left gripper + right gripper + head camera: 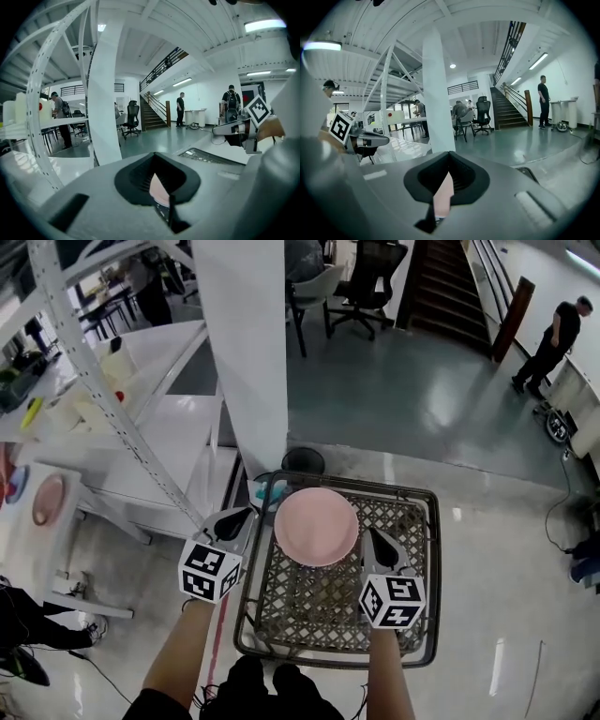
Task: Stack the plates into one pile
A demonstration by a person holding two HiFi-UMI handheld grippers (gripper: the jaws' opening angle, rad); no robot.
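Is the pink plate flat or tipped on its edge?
Flat, face up. In the head view the pink plate shows its whole round face, with the left gripper and right gripper shut on opposite rims.

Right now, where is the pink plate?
Head view, centre: the pink plate is gripped at opposite rims by the left gripper and right gripper, over the wire basket.

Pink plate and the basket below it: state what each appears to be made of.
Pink plate: probably plastic or melamine, possibly glazed ceramic. It is a uniform pastel colour with a soft sheen, no pattern and a thin rim. Basket: looks like metal wire, with a dark, glossy, rounded rim. Its floor is a brownish open lattice, perhaps woven or rusted; the view is too coarse to tell which.
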